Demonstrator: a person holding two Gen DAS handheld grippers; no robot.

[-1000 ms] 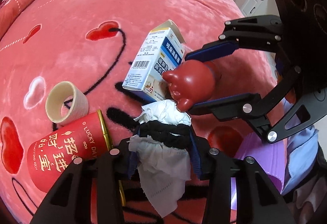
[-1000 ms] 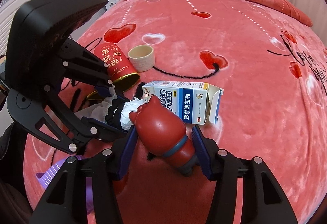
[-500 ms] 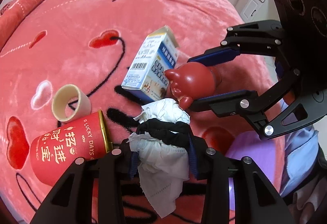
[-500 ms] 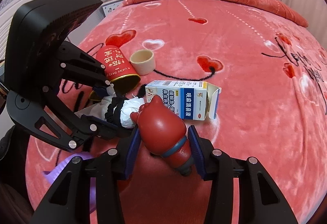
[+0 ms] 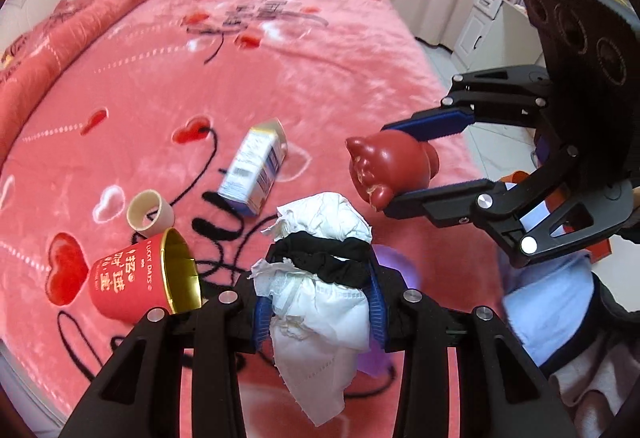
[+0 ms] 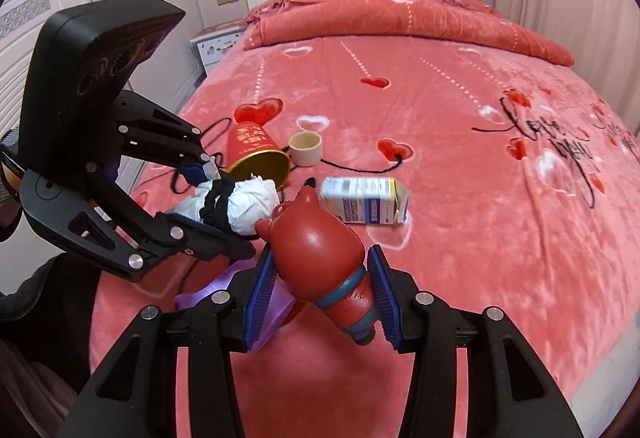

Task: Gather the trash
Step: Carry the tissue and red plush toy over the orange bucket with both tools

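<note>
The pink bed (image 6: 460,166) with red hearts spreads below me. On it lie a red paper cup (image 5: 132,278) on its side, a white-and-blue carton (image 5: 256,170) and, beside the cup, a small cream ring (image 5: 150,210). My right claw (image 6: 320,290) is clamped on a brown pig-shaped bottle (image 6: 320,250), clear of the bed; my left claw (image 5: 316,302) grips a wad of white tissue (image 5: 320,302) wrapped in a black band (image 5: 324,258).

My left gripper (image 5: 316,308) clamps a crumpled white tissue wad (image 5: 320,302) banded by a black scrunchie. My right gripper (image 6: 324,298) squeezes a brown bear-shaped bottle (image 6: 320,254). On the bedspread lie a blue-white carton (image 5: 256,168), a red tipped cup (image 5: 140,278) and a cream ring (image 5: 150,210).
</note>
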